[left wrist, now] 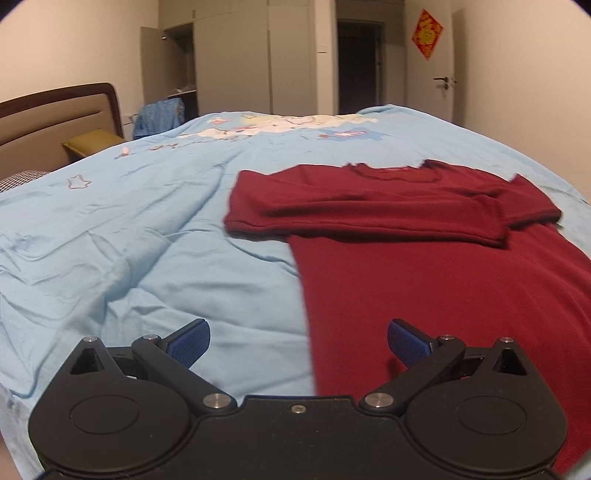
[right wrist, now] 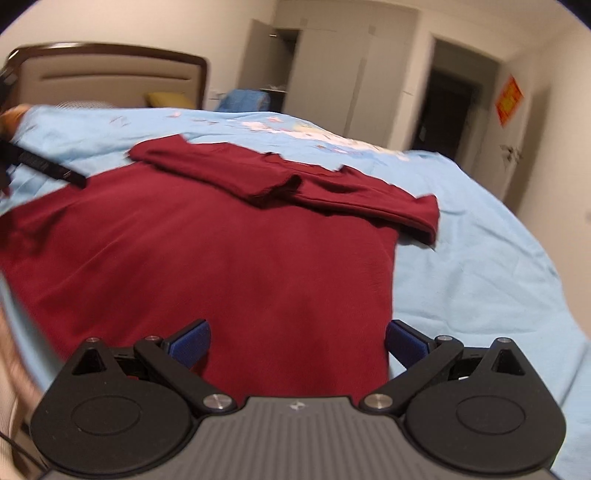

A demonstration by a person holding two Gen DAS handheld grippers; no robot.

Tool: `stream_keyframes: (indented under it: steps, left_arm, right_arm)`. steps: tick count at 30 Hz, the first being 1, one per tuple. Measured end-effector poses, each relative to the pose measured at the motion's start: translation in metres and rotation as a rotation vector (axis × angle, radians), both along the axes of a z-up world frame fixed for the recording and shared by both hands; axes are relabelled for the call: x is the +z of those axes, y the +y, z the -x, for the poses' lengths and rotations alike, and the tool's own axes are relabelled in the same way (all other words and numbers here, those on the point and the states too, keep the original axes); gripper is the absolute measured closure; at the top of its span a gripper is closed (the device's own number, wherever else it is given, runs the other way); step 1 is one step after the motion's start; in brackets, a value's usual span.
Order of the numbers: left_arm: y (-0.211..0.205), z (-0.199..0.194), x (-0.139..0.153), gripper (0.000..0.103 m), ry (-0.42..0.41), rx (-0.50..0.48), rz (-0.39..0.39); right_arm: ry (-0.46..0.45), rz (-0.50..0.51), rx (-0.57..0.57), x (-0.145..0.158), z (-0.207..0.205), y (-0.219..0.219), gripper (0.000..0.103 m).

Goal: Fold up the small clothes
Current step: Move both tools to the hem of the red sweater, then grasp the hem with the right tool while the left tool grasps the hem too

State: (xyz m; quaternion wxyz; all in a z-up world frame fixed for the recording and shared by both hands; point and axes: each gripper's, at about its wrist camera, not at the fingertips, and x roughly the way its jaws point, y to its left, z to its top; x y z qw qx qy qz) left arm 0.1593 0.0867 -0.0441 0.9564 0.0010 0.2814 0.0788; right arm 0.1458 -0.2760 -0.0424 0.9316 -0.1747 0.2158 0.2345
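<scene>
A dark red long-sleeved top (left wrist: 424, 266) lies flat on a light blue bedsheet (left wrist: 147, 240), collar at the far end, both sleeves folded across its chest. My left gripper (left wrist: 298, 341) hovers open over the top's near left edge, one finger above sheet, the other above red cloth. In the right wrist view the same top (right wrist: 229, 258) fills the middle. My right gripper (right wrist: 298, 341) is open above its near right edge, with nothing held. The black tip of the left gripper's body (right wrist: 48, 166) shows at the far left.
The bed has a padded headboard (left wrist: 55, 118) at the left, with a yellow pillow (left wrist: 92, 142) and blue cloth (left wrist: 159, 116) beside it. Wardrobe doors (left wrist: 236, 55), a dark doorway (left wrist: 358, 62) and a door with a red decoration (left wrist: 427, 34) stand behind the bed.
</scene>
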Motion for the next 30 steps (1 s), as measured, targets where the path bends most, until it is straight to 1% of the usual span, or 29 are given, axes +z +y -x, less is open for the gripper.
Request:
stream_keyframes:
  steps: [4,8,10,12,15,19,22,24,25,27,28,29,30]
  left_arm:
    - [-0.022,0.012,0.002,0.001,-0.007,-0.07,-0.004]
    - [-0.043,0.02,0.0,0.001,-0.003,-0.14,0.026]
    - [-0.052,0.025,-0.002,0.001,0.001,-0.173,0.029]
    - [-0.059,0.028,-0.003,0.001,0.004,-0.196,0.023]
    - [-0.067,0.032,-0.005,0.001,0.006,-0.225,0.02]
    - [-0.072,0.037,-0.007,0.001,0.009,-0.244,0.019]
    - [-0.075,0.043,-0.007,0.001,0.008,-0.257,0.016]
    - [-0.076,0.046,-0.007,0.001,0.007,-0.269,0.016]
    - [-0.076,0.047,-0.007,0.001,0.008,-0.275,0.019]
    - [-0.078,0.051,-0.008,0.001,0.006,-0.29,0.03]
    - [-0.078,0.053,-0.008,0.001,0.003,-0.301,0.037]
    - [-0.08,0.056,-0.008,0.001,-0.003,-0.315,0.045]
    - [-0.081,0.06,-0.008,0.001,-0.017,-0.333,0.052]
  right_arm:
    - [-0.037,0.117,0.067,-0.005,0.025,0.005,0.0]
    - [-0.077,0.238,0.117,-0.012,0.047,0.012,0.0]
    - [-0.094,0.28,0.129,-0.016,0.056,0.013,0.0]
    - [-0.086,0.317,0.139,-0.018,0.06,0.014,0.0]
    - [-0.107,0.4,0.126,-0.028,0.067,0.018,0.0]
    - [-0.162,0.436,0.116,-0.035,0.071,0.021,0.0]
    - [-0.243,0.476,0.099,-0.037,0.076,0.026,0.0]
    - [-0.282,0.474,0.101,-0.035,0.079,0.028,0.002]
    - [-0.292,0.46,0.108,-0.032,0.08,0.028,0.004]
    - [-0.296,0.42,0.133,-0.026,0.079,0.026,0.017]
    - [-0.297,0.406,0.143,-0.023,0.08,0.025,0.021]
    - [-0.299,0.388,0.159,-0.021,0.081,0.024,0.032]
    - [-0.296,0.364,0.172,-0.017,0.083,0.023,0.049]
